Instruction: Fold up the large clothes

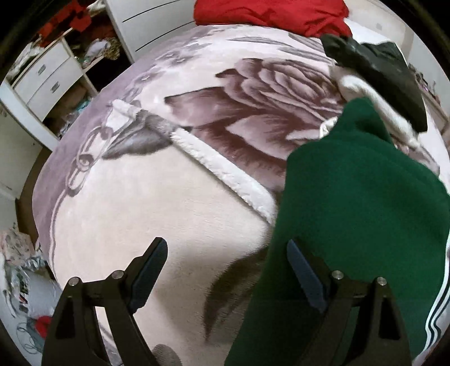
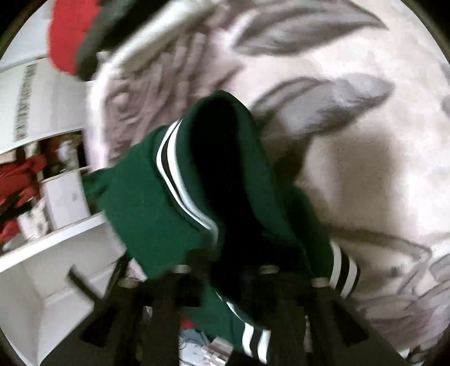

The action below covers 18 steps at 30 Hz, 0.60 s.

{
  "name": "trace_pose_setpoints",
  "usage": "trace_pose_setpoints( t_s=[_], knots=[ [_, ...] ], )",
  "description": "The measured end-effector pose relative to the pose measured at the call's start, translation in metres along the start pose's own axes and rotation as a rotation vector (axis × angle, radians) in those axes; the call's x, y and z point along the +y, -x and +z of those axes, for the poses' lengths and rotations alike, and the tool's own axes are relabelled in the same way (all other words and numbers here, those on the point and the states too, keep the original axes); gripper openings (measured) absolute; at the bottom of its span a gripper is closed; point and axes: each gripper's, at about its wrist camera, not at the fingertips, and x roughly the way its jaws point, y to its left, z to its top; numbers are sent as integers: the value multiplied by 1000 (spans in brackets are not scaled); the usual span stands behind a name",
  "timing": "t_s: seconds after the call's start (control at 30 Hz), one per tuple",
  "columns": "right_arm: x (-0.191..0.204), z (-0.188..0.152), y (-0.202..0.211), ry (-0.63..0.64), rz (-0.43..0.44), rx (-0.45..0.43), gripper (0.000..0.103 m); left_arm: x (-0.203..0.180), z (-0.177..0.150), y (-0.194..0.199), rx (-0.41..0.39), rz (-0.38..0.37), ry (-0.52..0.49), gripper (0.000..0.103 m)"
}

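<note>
right gripper [image 2: 225, 270] clamped on green jacket [image 2: 146, 202], left gripper [image 1: 225, 270] wide open, hem by its right finger; better pinch hem, then spread flat on blanket [image 1: 168, 219]

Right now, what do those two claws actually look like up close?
The left claw is matte black plastic with two tapered, wedge-shaped fingers, dark bluish pads and silver round pivot pins. The right claw looks equally black, with silver pins, though blurred. No cables or sleeves show.

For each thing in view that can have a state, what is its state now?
left gripper: open, holds nothing
right gripper: shut on the green garment
green garment: lifted, hanging bunched, unfolded
blanket: spread, one edge turned over
red garment: heaped
dark garment: crumpled
</note>
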Motion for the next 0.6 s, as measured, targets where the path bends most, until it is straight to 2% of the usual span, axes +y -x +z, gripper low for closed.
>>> trace_pose_setpoints(
  t_s=[0.03, 0.07, 0.17, 0.3, 0.33, 0.43, 0.47, 0.53, 0.6],
  knots=[
    [-1, -9, 11, 18, 4, -7, 54, 3, -1, 3, -6, 5, 11, 87],
    [0, -19, 15, 31, 16, 6, 57, 5, -1, 7, -12, 7, 17, 87],
    [-1, -46, -5, 28, 32, 123, 57, 6, -5, 21, -36, 6, 37, 87],
    [-6, -59, -55, 54, -71, 226, 56, -6, -14, 29, -44, 13, 1, 87],
    [-8, -60, -62, 39, -76, 210, 38, -9, -16, 29, -41, 12, -15, 87],
    [-3, -66, -43, 37, -94, 131, 6, -16, -20, 34, -38, 2, -42, 87],
    [4, -70, -22, 49, -103, 67, 3, -18, -21, 35, -39, -3, -45, 87],
    [16, -76, 16, 70, -110, -33, 2, -22, -23, 37, -40, -14, -52, 87],
    [14, -82, 42, 21, -106, -74, 2, -28, -25, 32, -31, -22, -61, 87]
  ],
)
